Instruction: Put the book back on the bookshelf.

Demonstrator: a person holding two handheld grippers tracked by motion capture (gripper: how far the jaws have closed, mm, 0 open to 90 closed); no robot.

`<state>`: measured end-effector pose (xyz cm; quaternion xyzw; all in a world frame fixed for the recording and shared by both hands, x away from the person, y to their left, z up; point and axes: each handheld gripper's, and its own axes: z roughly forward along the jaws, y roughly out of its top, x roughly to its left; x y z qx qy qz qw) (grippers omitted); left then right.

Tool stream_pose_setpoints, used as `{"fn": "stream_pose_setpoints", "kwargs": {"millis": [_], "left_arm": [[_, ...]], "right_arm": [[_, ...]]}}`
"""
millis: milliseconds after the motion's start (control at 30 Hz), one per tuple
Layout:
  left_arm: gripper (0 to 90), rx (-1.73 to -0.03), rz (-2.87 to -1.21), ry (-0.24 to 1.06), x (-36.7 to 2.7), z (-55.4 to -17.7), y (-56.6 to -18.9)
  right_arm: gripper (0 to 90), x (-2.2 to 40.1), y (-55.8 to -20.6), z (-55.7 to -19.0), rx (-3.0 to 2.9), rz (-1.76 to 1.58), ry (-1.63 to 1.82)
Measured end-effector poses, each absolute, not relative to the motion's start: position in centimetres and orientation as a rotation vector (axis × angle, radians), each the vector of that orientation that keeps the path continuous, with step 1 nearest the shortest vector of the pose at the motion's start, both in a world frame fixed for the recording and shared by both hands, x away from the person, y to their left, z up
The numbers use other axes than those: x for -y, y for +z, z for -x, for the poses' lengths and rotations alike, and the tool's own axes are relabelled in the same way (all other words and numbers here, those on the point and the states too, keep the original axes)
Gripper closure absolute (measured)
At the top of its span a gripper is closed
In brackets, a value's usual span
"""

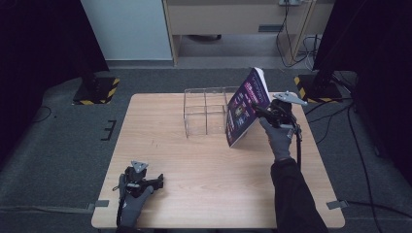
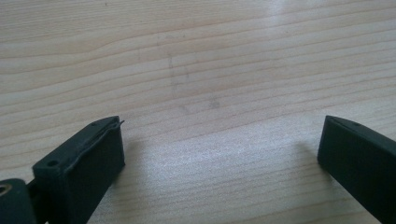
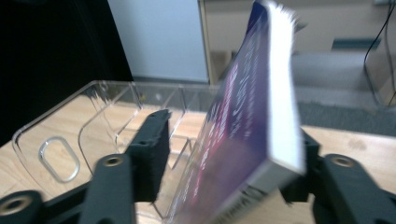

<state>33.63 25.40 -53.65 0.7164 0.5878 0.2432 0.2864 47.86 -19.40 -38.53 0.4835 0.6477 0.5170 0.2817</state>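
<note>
Purple-covered book held tilted beside a clear rack

The right gripper (image 1: 262,112) holds the purple paperback book (image 1: 245,108) between its jaws, tilted, its lower corner on the light wooden table (image 1: 204,165), against the right end of the clear acrylic divided rack (image 1: 206,112); the left gripper (image 1: 154,182) rests near the table's front left, jaws wide apart with nothing between them

Soft overhead light falls on the pale wooden table (image 1: 204,165), while the room around it is dim, nearly black at both sides. Beside the table's far edge, the purple glossy-covered book (image 3: 243,140) is smeared with blur. On the tabletop, faint sheen and soft jaw shadows show.
</note>
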Motion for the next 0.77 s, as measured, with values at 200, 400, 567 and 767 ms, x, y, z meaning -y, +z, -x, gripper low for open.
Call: {"fn": "stream_pose_setpoints", "kwargs": {"millis": [200, 400, 567, 767], "left_arm": [[0.0, -1.572, -1.915, 0.650, -25.4, -33.6, -53.6], [0.0, -1.574, -1.913, 0.651, -25.4, -33.6, -53.6], [0.0, -1.576, -1.910, 0.651, -25.4, -33.6, -53.7], [0.0, -1.577, -1.909, 0.652, -25.3, -33.6, -53.7]], "right_arm": [[25.0, 21.2, -38.0, -45.6, -1.682, -1.274, 1.418], [20.1, 23.6, -38.9, -43.1, -1.690, -1.268, 1.432], [16.9, 25.0, -40.9, -41.2, -1.764, -1.281, 1.390], [15.2, 26.3, -44.6, -39.7, -1.855, -1.335, 1.294]]}}
